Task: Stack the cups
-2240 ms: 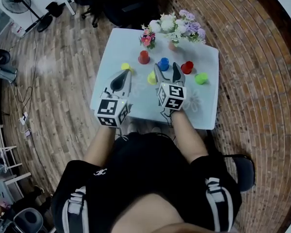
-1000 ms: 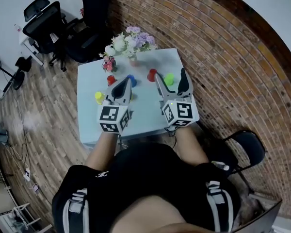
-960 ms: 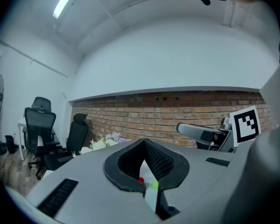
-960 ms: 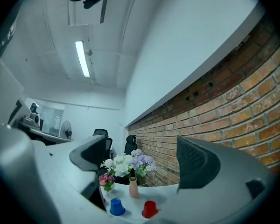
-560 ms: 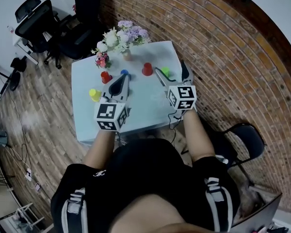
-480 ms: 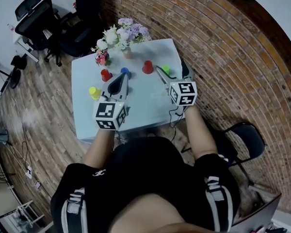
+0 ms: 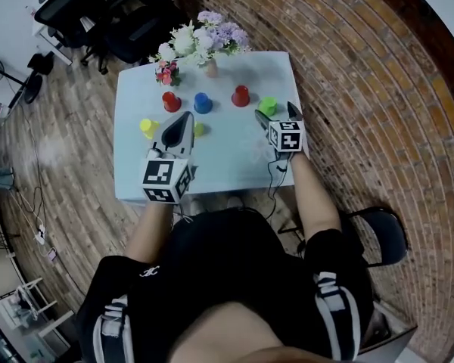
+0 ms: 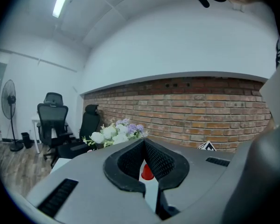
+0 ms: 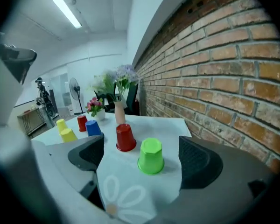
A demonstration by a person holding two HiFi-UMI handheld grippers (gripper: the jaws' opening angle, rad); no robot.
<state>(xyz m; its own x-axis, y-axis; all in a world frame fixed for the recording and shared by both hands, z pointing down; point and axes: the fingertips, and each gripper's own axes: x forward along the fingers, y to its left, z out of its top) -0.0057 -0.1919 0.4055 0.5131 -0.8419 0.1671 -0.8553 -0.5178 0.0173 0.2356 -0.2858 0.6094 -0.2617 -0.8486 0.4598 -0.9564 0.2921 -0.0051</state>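
Several upturned cups stand on the white table (image 7: 227, 153): a green cup (image 7: 267, 106), a red cup (image 7: 240, 95), a blue cup (image 7: 203, 103), a second red cup (image 7: 170, 101) and two yellow cups (image 7: 147, 127). My right gripper (image 7: 276, 114) is open, wide, just short of the green cup (image 9: 150, 156), which stands ahead of the gap with nothing touching it. The red cup (image 9: 125, 137) is behind it to the left. My left gripper (image 7: 183, 121) hovers shut and empty over the table's left half; between its fingers (image 8: 130, 162) a red cup (image 8: 147, 172) shows.
A vase of flowers (image 7: 204, 40) and a small pink flower pot (image 7: 165, 74) stand at the table's far edge. A brick wall (image 9: 214, 78) runs close along the right side. Office chairs (image 7: 98, 6) stand beyond the table.
My right gripper has gone to the table's right side, up to the green cup, with its jaws spread wider. My left gripper stays shut over the table. The head view has swung.
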